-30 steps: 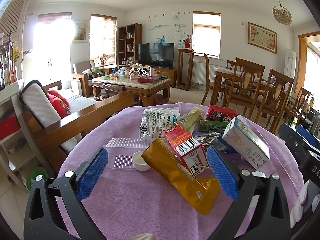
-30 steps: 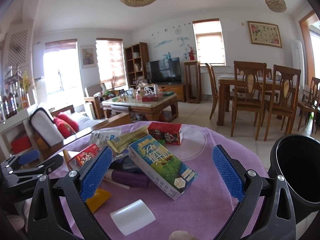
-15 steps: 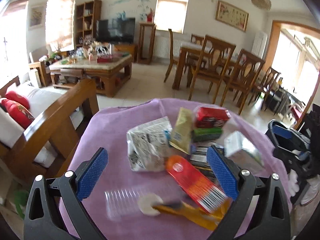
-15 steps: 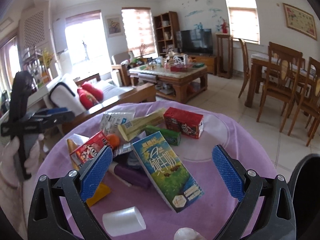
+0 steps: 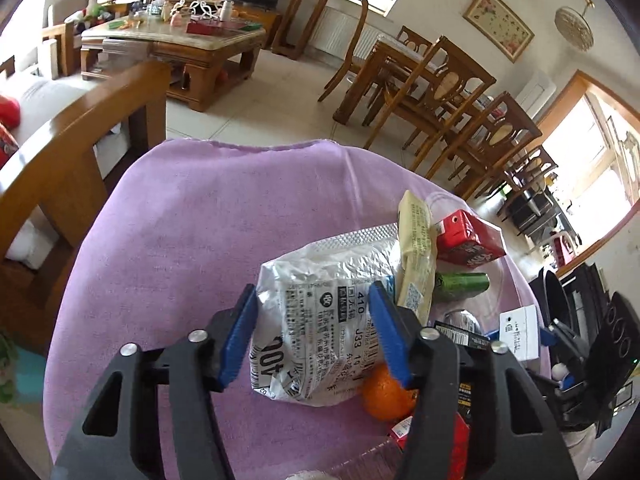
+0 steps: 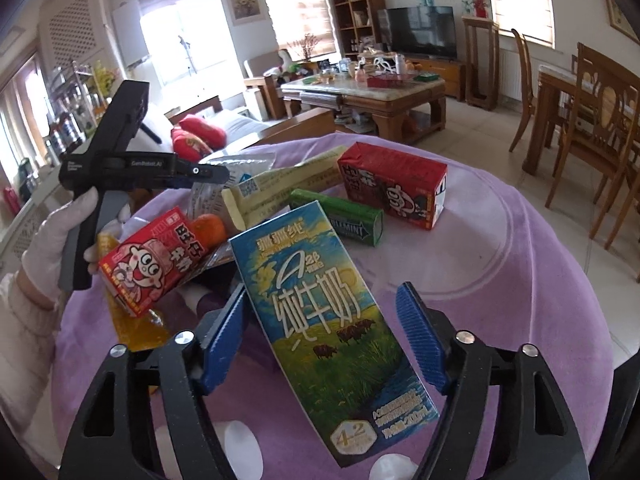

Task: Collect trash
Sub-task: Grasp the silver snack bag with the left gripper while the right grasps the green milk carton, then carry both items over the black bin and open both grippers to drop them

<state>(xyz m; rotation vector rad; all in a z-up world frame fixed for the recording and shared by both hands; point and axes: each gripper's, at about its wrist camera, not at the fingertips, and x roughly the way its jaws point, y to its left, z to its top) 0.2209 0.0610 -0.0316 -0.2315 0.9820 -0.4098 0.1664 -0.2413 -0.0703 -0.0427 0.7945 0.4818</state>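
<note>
Closing, left fingers (image 5: pixel 252 336) flank a foil bag (image 5: pixel 320 320); right fingers (image 6: pixel 420 340) flank a milk carton (image 6: pixel 332 332).

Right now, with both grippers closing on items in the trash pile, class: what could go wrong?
1. The left gripper is closing on a crinkly silver bag; it may crumple and slip.
2. The orange touching that bag could roll away.
3. The right gripper straddles the milk carton, which leans on other trash and may shift.

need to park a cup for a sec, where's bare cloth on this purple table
Bare purple cloth spans the side toward the wooden bench, beside the white bag. More lies right of the red carton and milk carton. Between them, packaging is crowded.
</note>
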